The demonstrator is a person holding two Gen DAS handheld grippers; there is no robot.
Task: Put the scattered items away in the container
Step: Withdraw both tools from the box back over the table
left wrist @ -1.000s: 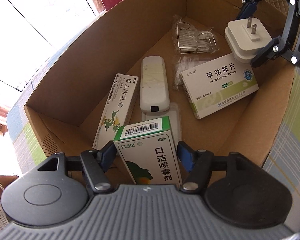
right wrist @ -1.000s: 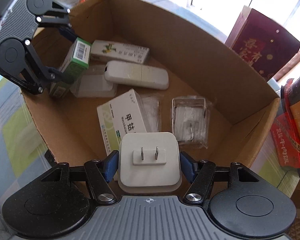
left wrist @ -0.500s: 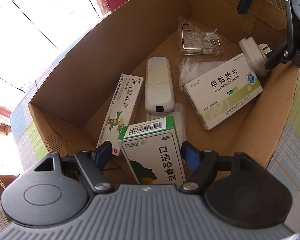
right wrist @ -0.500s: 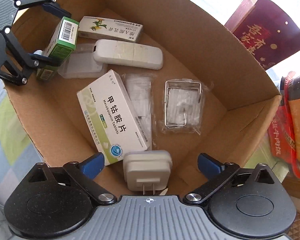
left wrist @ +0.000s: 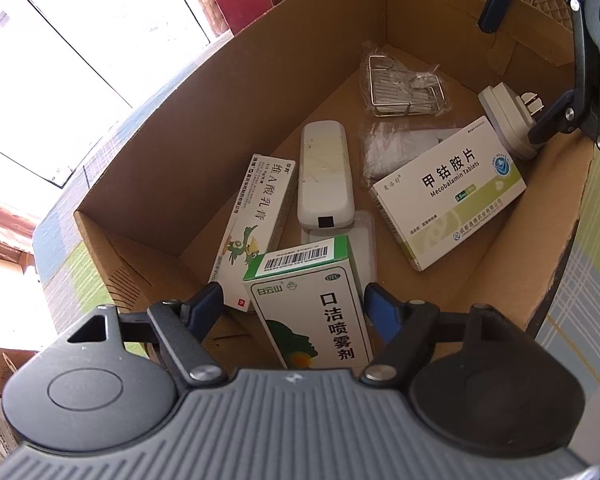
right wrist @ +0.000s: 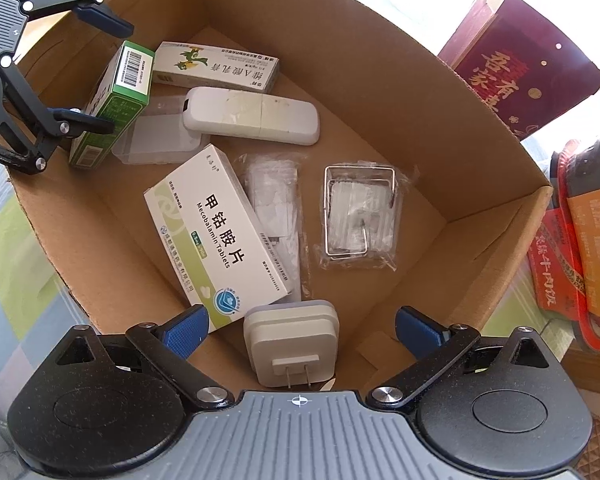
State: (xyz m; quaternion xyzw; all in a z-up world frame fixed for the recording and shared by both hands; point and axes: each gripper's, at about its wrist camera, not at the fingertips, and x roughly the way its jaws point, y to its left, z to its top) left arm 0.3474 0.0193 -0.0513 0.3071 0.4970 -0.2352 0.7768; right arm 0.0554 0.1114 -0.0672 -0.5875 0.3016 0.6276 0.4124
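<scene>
Inside the brown cardboard box (right wrist: 380,60), the right claw (right wrist: 300,326) gapes wide around the white square plug adapter (right wrist: 292,340) at 6 o'clock; only the left view shows the left claw (left wrist: 294,306) parted beside the green-white spray carton (left wrist: 312,304).

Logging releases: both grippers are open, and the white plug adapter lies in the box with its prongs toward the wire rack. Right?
Not quite. The right wrist view shows the plug adapter with its prongs toward the camera, away from the wire rack. The rest holds.
</scene>
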